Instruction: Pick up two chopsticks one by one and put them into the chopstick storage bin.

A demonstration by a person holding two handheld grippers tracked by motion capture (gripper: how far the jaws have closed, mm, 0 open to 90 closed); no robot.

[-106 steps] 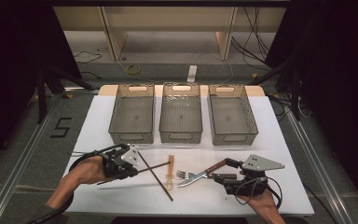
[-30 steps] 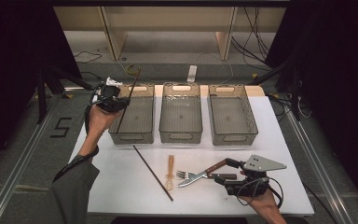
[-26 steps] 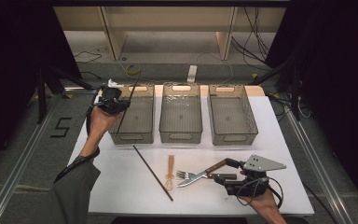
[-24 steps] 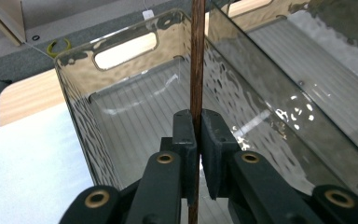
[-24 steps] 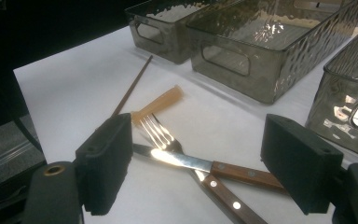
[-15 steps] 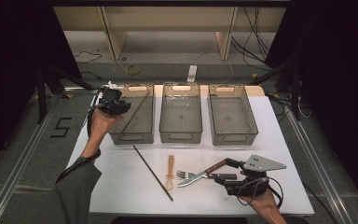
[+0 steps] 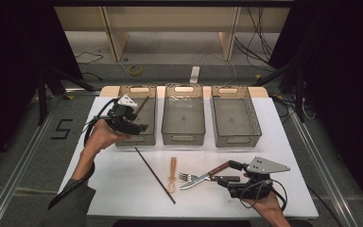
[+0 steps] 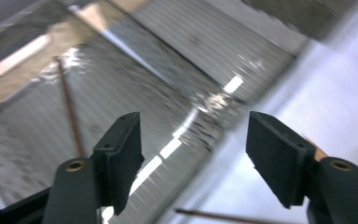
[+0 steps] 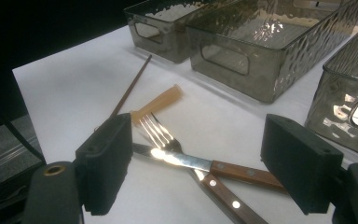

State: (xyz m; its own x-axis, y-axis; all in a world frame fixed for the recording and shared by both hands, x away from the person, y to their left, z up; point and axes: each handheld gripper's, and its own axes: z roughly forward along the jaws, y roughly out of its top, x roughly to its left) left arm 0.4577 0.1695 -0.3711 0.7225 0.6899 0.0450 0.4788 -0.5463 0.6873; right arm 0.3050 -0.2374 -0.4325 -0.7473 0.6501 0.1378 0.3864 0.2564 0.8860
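Observation:
A dark chopstick [image 7: 142, 105] lies slanted inside the left bin [image 7: 123, 141]; in the left gripper view the same chopstick [image 8: 70, 112] rests on the bin's floor. My left gripper [image 7: 139, 124] hovers over that bin's near left corner. Its jaws have just been opening, and nothing is between them [image 8: 191, 154]. A second chopstick [image 7: 155, 175] lies on the white table. My right gripper [image 7: 229, 172] rests open near the table's front edge. Its jaws [image 9: 196, 168] stand on either side of a wooden-handled fork [image 9: 156, 133] crossed with a knife [image 9: 182, 159], without touching them.
Two more smoky plastic bins, the middle bin [image 7: 183, 140] and the right bin [image 7: 235, 141], stand in a row at the back. A beige plastic utensil [image 7: 172, 174] lies between the loose chopstick and the fork [image 7: 194, 178]. A person's forearm [image 7: 82, 163] reaches in from the lower left.
The left gripper has let go of the chopstick, which now lies in the left bin. The left hand has drawn back toward the bin's near corner. The right gripper has not moved.

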